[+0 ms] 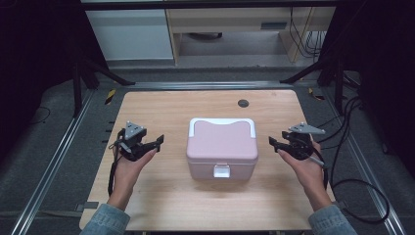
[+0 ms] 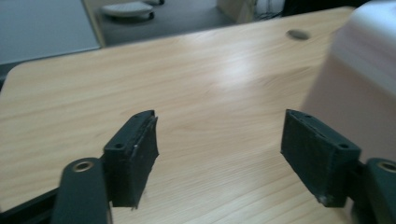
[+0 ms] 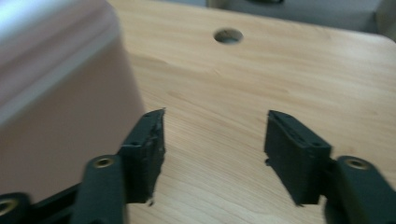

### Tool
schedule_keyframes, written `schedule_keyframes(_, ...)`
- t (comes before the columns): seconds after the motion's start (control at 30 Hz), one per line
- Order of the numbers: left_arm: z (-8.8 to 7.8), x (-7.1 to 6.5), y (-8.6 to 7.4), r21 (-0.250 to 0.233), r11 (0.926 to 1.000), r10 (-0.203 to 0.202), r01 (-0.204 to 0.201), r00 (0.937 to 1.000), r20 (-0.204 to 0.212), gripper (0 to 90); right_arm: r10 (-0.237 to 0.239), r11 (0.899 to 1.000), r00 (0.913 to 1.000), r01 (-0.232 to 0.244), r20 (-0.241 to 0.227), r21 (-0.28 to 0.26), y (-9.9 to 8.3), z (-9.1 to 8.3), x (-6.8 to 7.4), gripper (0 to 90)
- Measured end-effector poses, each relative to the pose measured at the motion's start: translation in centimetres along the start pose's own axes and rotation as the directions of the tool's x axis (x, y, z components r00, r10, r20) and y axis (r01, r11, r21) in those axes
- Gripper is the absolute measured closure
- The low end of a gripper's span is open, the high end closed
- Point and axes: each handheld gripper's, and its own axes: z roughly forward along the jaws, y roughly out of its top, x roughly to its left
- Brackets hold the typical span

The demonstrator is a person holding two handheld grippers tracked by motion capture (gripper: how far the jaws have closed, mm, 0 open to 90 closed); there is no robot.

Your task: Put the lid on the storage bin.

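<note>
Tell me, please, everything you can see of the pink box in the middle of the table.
The pink box is a rounded, plastic-looking case with a white handle along its far edge and a white latch on the near side. Its lid is shut. It sits upright near the centre of the wooden table. The open left gripper and right gripper flank it, neither touching it.

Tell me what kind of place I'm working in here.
Likely a lab or data-recording workstation, not a home: a wooden table with a cable hole, metal floor rails, trailing cables and office desks behind. A pink box sits between both open grippers.
</note>
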Motion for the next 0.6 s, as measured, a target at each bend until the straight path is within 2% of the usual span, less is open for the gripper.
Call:
schedule_keyframes(0.03, 0.3, 0.2, -0.4, 0.014, 0.9999, 0.001, -0.001, 1.0, -0.009, 22.8, 0.007, 1.0, 0.9998, -0.007, 0.019, 0.006, -0.3, 0.6, -0.1, 33.6)
schedule_keyframes(0.1, 1.3, 0.8, -1.4, 0.061, 0.9981, 0.011, -0.01, 0.9996, -0.025, 19.8, 0.014, 1.0, 0.9995, -0.015, 0.027, 0.021, -0.7, 1.3, -0.4, 29.3)
schedule_keyframes(0.17, 2.1, 1.3, -2.4, 0.11, 0.9939, 0.01, -0.006, 0.9994, -0.033, 16.4, 0.035, 0.997, 0.9978, -0.038, 0.056, 0.065, -1.2, 2.2, -0.8, 25.2)
schedule_keyframes(0.27, 3.0, 1.9, -3.7, 0.165, 0.9863, 0.018, -0.007, 0.998, -0.061, 12.8, 0.032, 0.991, 0.9957, -0.043, 0.087, 0.127, -2.2, 3.4, -1.3, 20.2)
schedule_keyframes(0.33, 3.3, 2.3, -4.2, 0.189, 0.982, 0.008, 0.003, 0.9983, -0.059, 11.6, 0.045, 0.984, 0.9946, -0.06, 0.094, 0.167, -2.8, 4.1, -1.5, 18.6)
schedule_keyframes(0.47, 3.8, 2.6, -5.0, 0.22, 0.9755, 0.002, 0.013, 0.9977, -0.068, 10.1, 0.081, 0.979, 0.9906, -0.099, 0.111, 0.175, -4.1, 4.8, -2.1, 16.3)
schedule_keyframes(0.6, 4.4, 2.7, -5.6, 0.249, 0.9685, 0.027, -0.009, 0.9972, -0.069, 9.4, 0.052, 0.973, 0.9885, -0.082, 0.142, 0.214, -4.5, 5.3, -2.1, 14.3)
